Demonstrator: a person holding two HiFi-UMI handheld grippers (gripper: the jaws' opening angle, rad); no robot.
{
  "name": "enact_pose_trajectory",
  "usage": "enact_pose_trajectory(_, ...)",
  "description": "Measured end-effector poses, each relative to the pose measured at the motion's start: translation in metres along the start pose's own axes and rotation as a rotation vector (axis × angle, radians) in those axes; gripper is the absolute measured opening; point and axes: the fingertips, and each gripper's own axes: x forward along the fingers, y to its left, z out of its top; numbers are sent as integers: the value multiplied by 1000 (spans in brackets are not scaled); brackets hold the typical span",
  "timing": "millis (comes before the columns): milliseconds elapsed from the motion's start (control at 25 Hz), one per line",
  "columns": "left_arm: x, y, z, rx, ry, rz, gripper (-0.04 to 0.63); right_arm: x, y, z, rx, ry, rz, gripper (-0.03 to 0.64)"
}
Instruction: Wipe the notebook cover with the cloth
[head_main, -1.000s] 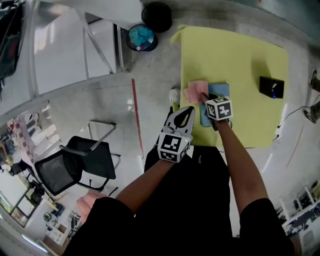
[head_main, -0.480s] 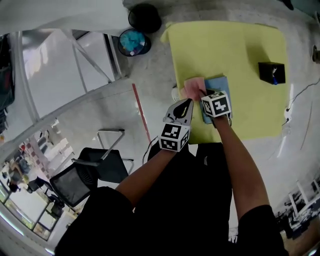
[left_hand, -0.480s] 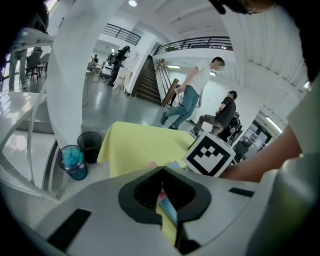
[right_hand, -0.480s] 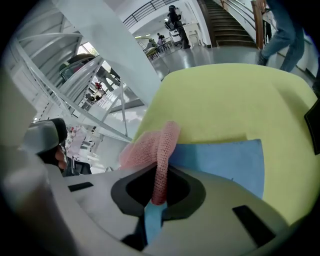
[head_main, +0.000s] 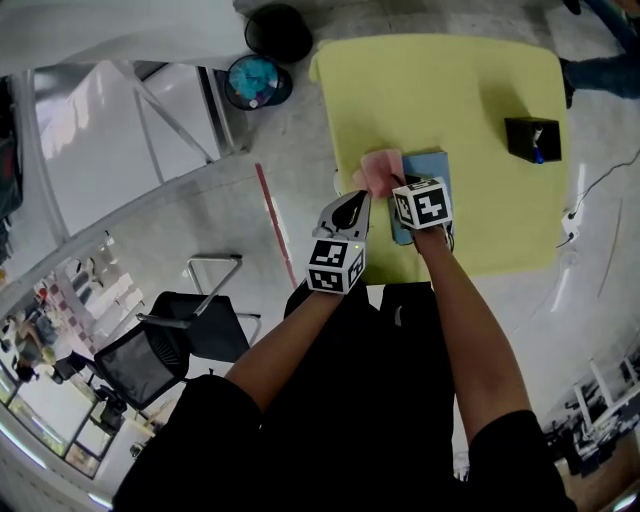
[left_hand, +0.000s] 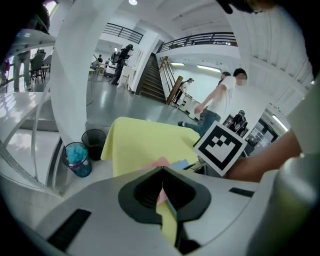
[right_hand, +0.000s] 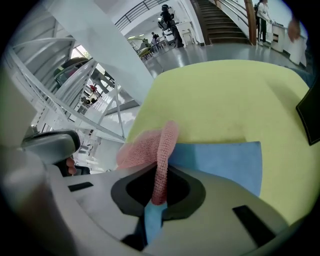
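- Big yellow surface takes up the far right of the head view, with pale floor all around it.
- Black office chair sits on the floor well off to the near left.
- Two round bins are on the floor by the far left corner of the surface: a black one and one with blue stuff inside.
- The blue notebook lies flat on the surface close to its near left edge. The right gripper view shows its cover just past the jaws.
- The right hand-held gripper is down over the notebook, jaws clamped on the cloth.
- The left hand-held gripper hangs just left of the right one, at the near left edge of the surface. Its jaws are pressed together with nothing between them.
- The pink cloth bunches up out of the right jaws and flops over the notebook's left edge onto the yellow.
- A small black box sits on the right side of the surface, well apart from the notebook.
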Motion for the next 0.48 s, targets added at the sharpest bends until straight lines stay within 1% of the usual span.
enact_pose_trajectory(120,2,1,3,-10,-13,12,15,1,-1,-2,33,-6,23,38)
enact_pose_trajectory(280,0,-1,6,-17,-29,13,15,-1,-3,1,56,-10,27,38)
enact_pose_trajectory(480,-4,-4,1,-23,-31,11,15,-5,-6,-1,-22,11,-16,38)
